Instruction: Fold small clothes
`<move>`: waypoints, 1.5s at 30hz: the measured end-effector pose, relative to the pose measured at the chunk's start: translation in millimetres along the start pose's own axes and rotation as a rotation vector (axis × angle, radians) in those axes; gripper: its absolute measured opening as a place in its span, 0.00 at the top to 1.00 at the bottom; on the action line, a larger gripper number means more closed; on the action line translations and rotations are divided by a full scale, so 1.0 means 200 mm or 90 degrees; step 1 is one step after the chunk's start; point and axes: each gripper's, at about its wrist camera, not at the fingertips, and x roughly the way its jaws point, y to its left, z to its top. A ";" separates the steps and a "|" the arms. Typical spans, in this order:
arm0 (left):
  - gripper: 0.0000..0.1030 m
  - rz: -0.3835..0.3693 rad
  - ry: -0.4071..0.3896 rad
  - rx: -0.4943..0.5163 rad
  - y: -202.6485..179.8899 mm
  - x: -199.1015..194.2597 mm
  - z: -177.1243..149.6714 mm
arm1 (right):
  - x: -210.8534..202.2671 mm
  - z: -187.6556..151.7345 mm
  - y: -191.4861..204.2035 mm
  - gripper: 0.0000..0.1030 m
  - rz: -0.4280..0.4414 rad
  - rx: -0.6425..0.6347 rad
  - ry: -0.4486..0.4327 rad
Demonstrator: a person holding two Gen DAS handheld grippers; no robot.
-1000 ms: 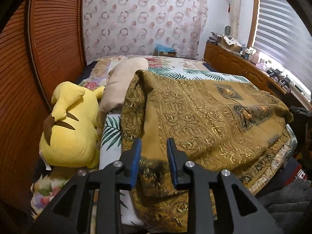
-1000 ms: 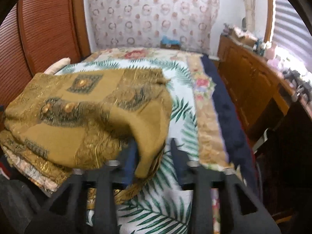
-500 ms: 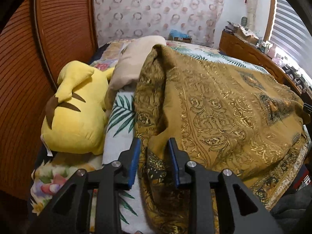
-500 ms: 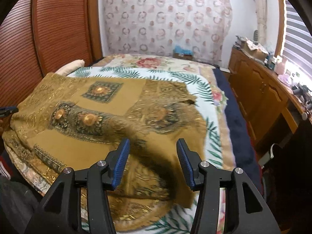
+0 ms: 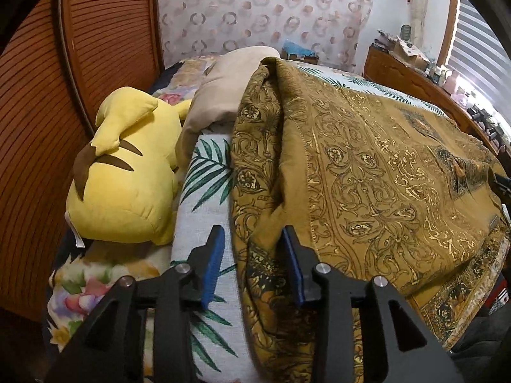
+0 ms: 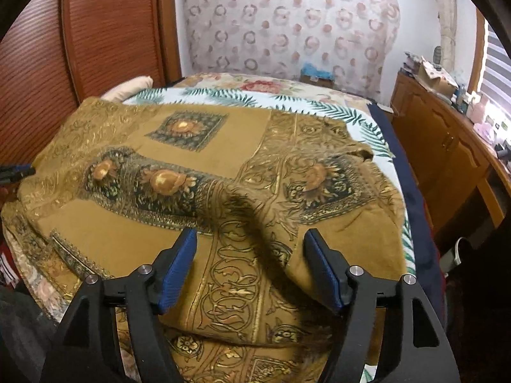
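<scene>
A mustard-gold patterned garment (image 5: pixel 367 175) lies spread over the bed, folded over on itself. In the right wrist view the garment (image 6: pixel 223 172) shows dark floral panels and lies flat. My left gripper (image 5: pixel 252 255) is open with a bunched edge of the garment between its blue pads, not pinched. My right gripper (image 6: pixel 250 265) is wide open and empty, just above the garment's near fold.
A yellow plush toy (image 5: pixel 124 172) and a beige pillow (image 5: pixel 223 92) lie at the bed's left side by the wooden slatted wardrobe (image 5: pixel 38 95). The leaf-print bedsheet (image 5: pixel 204 198) shows beside the garment. A wooden dresser (image 6: pixel 447 146) runs along the right.
My right gripper let go of the garment's corner, opened wide and drew back; the fold now lies flat. My left gripper opened and the cloth edge slackened between its pads.
</scene>
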 end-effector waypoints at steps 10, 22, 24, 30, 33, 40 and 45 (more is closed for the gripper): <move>0.65 -0.001 -0.005 0.001 0.00 0.00 -0.01 | 0.00 -0.10 -0.02 0.30 0.009 0.032 -0.002; 0.91 -0.080 -0.004 -0.001 -0.02 0.00 -0.01 | -0.02 -0.21 0.04 0.28 0.001 0.038 -0.042; 0.97 -0.097 -0.006 -0.011 -0.01 0.00 0.00 | -0.03 -0.22 0.03 0.28 0.009 0.040 -0.048; 0.98 -0.120 -0.074 -0.039 -0.03 -0.13 0.06 | -0.03 -0.22 0.04 0.27 0.002 0.030 -0.042; 0.98 -0.131 -0.115 -0.035 -0.06 -0.22 0.14 | -0.03 -0.21 0.05 0.15 0.010 0.028 -0.033; 0.99 -0.186 -0.193 0.025 -0.31 -0.39 0.38 | -0.13 -0.17 -0.02 0.13 -0.006 0.051 -0.037; 0.99 -0.235 -0.216 0.074 -0.55 -0.42 0.54 | -0.20 -0.16 -0.08 0.13 -0.042 0.047 -0.042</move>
